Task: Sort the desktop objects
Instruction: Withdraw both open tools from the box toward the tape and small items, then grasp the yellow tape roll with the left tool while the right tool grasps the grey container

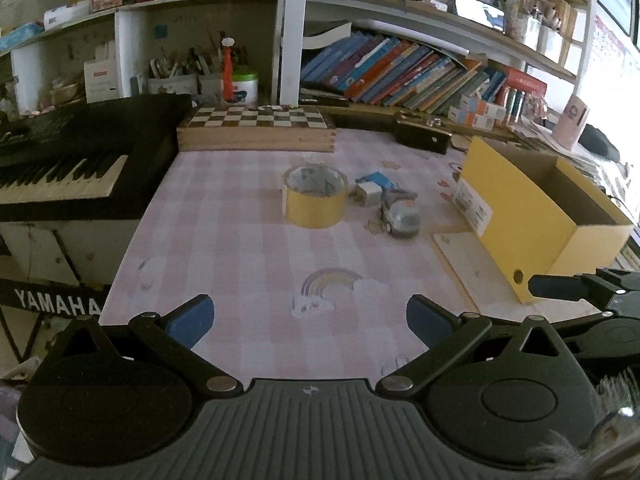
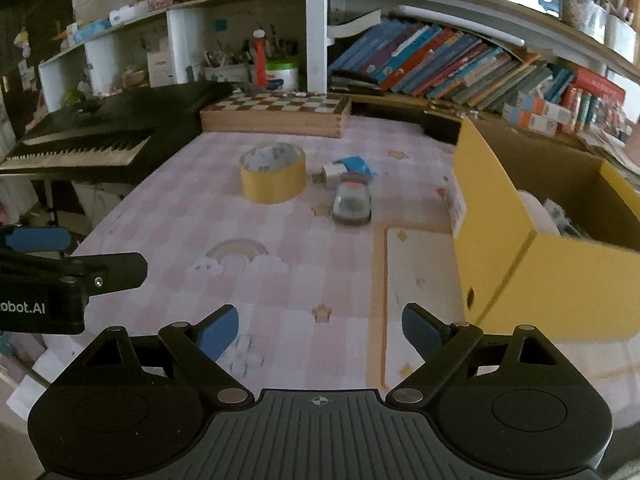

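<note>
Right claw (image 2: 320, 330) agape, tape roll (image 2: 273, 178) ahead — apart

A bench (image 1: 248, 248) under a pink checked cloth filled the middle of both views. White shelving (image 1: 288, 32) rose behind it, with leaning rows of books (image 1: 404, 72) at upper right. A black keyboard (image 1: 72, 160) on a stand sat at the left edge. Bright daylight came through a window (image 1: 616, 4) at the far upper right, leaving the left side dim.
</note>
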A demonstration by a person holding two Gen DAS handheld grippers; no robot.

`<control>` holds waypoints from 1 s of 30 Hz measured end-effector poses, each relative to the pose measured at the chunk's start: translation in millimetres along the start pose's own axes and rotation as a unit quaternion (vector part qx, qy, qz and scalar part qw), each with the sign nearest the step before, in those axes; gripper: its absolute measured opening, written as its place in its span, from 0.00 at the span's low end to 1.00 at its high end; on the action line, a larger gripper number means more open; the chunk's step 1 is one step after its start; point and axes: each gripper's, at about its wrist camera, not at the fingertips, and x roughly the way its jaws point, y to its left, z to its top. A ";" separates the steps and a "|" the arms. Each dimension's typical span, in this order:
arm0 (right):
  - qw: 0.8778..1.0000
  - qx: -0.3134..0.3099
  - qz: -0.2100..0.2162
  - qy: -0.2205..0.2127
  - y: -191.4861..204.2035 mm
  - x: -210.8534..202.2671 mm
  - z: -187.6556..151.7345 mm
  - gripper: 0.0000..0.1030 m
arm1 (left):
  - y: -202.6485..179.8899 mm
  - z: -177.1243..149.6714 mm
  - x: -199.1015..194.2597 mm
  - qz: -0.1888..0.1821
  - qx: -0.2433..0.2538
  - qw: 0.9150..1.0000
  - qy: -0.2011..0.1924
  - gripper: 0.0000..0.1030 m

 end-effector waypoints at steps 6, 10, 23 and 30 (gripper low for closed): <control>1.000 -0.008 0.011 0.002 -8.9 26.1 19.7 0.88 | 0.0 22.4 26.6 0.008 -0.005 1.000 0.001 1.00; 1.000 -0.009 0.017 0.007 -15.6 42.3 30.7 0.88 | -0.7 40.1 44.6 0.019 -0.011 1.000 -0.002 1.00; 1.000 -0.006 0.027 0.008 -31.6 91.5 63.2 0.88 | -10.9 81.6 96.2 0.035 -0.008 0.999 -0.006 1.00; 0.999 -0.017 0.039 0.017 -34.8 108.2 67.2 0.87 | -19.0 96.9 126.8 0.027 0.008 1.000 0.002 1.00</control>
